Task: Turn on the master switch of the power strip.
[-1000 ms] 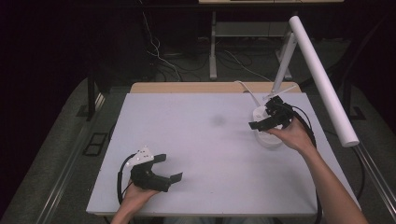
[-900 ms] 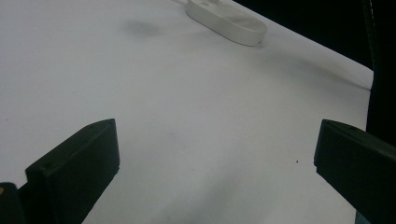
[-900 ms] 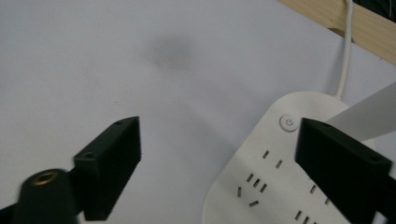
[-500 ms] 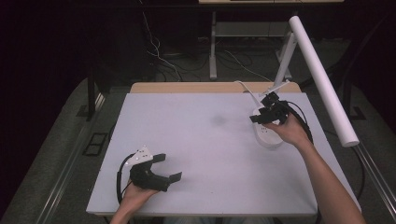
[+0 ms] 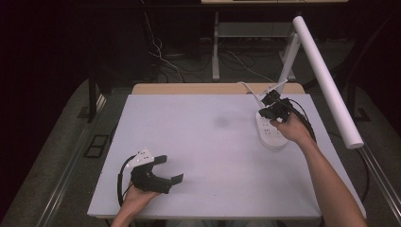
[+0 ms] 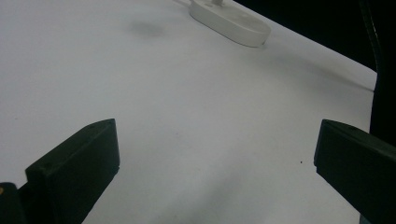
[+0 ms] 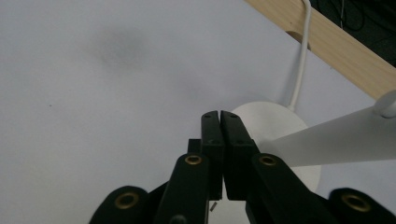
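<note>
My right gripper (image 5: 266,99) hovers at the table's far right, over the far end of a white power strip (image 5: 270,135). In the right gripper view its jaws are shut (image 7: 219,115) with nothing seen between them, tips just before a white lamp's round base (image 7: 276,122). My left gripper (image 5: 170,169) rests near the front left of the white table (image 5: 213,142), held by a hand. Its jaws stand wide open (image 6: 215,129) over bare tabletop, with the power strip (image 6: 231,21) far ahead.
The lamp's long white tube head (image 5: 326,80) overhangs the table's right edge, on a slanted arm (image 5: 288,56). A white cable (image 7: 301,56) runs from the base over a wooden strip (image 5: 189,88) along the back edge. Cables lie on the floor behind.
The right gripper has moved a little toward the back of the table, nearer the lamp base. The left gripper has stayed in place.
</note>
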Tool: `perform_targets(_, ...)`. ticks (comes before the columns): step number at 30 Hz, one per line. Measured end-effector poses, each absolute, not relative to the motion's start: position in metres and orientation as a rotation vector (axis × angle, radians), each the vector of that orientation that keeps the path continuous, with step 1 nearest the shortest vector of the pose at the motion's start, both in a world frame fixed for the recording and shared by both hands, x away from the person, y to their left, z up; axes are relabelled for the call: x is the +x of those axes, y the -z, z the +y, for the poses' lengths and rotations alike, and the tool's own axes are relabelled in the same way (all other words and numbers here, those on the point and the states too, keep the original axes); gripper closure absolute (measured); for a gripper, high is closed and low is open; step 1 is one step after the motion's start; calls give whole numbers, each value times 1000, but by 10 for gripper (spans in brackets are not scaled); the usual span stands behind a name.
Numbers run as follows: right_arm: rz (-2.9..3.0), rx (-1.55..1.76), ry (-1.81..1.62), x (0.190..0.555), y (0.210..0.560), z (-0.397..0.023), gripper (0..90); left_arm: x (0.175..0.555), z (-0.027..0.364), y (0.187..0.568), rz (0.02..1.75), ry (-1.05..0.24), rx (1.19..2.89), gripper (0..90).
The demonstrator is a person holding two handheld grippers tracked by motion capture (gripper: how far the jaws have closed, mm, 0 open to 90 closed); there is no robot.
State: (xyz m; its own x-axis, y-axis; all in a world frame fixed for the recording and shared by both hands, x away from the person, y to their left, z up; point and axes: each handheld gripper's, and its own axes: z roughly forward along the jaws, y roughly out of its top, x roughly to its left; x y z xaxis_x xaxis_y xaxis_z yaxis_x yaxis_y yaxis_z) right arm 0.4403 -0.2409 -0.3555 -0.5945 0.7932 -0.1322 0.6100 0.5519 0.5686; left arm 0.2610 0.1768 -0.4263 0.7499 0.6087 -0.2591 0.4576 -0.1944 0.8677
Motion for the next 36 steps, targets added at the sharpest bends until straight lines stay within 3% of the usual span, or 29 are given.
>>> perform_targets(36, 2356, 1178, -482, 470, 379, -228, 892, 260, 175, 427, 817, -183, 1853, 0)
